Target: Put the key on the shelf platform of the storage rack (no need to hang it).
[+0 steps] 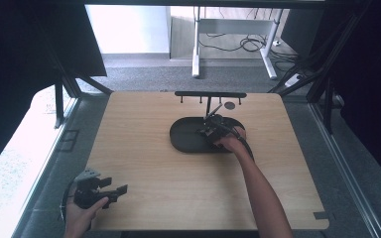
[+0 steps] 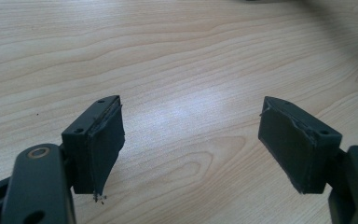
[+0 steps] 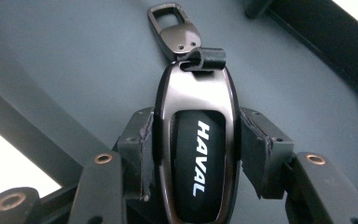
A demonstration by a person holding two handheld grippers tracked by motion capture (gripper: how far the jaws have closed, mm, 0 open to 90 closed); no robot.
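A dark glossy car key fob with white "HAVAL" lettering sits lengthwise between my right gripper's jaws, which are shut on its sides. A metal clip hangs from the fob's far end. Behind it lies the floor of a black oval tray. In the high view the right gripper points down into the right half of that tray. My left gripper rests at the table's front left corner. Its jaws stand wide open over bare wood, with nothing between them.
A low black rack with small hooks stands at the table's back edge, just behind the tray. A small dark round disc lies beside its post. The wooden table drops off to grey floor on all sides.
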